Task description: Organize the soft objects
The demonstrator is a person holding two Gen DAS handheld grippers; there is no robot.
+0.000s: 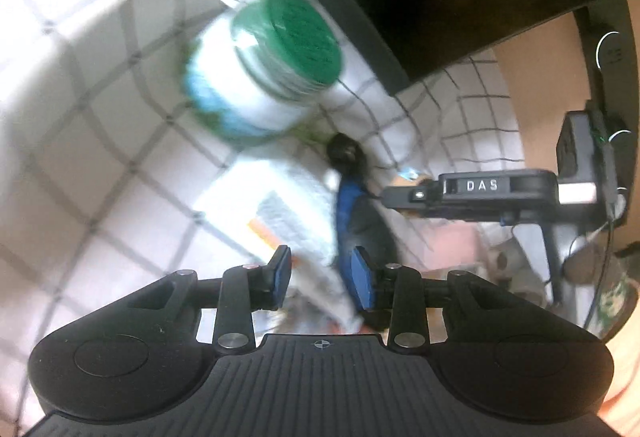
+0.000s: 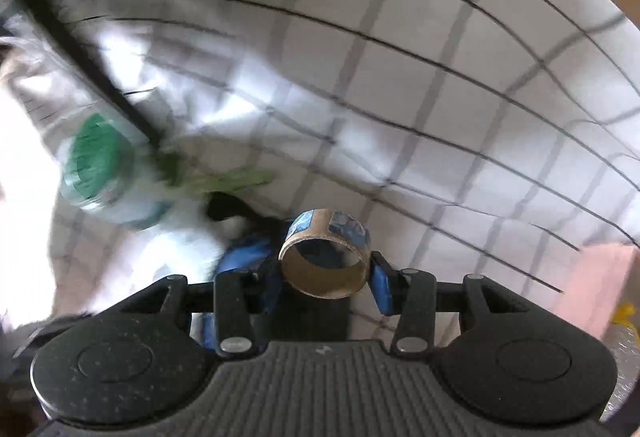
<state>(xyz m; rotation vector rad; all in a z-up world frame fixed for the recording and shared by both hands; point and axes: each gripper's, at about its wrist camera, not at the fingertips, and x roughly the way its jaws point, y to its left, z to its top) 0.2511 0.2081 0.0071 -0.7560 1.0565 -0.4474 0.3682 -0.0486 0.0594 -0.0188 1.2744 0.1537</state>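
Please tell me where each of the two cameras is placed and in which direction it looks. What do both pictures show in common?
Left wrist: sits on the left gripper, looks obliquely down at the checked cloth; its open, empty fingers show, and the right gripper from the side.
Right wrist: sits on the right gripper, looks steeply down at the cloth; its fingers show, clamping a cardboard tape roll.
Shared: the green-lidded jar, the blue-and-black soft object, the cloth.

My right gripper squeezing a brown tape roll at the middle, checked white cloth all around, blurry green-lidded jar at nine o'clock, pink thing at four o'clock
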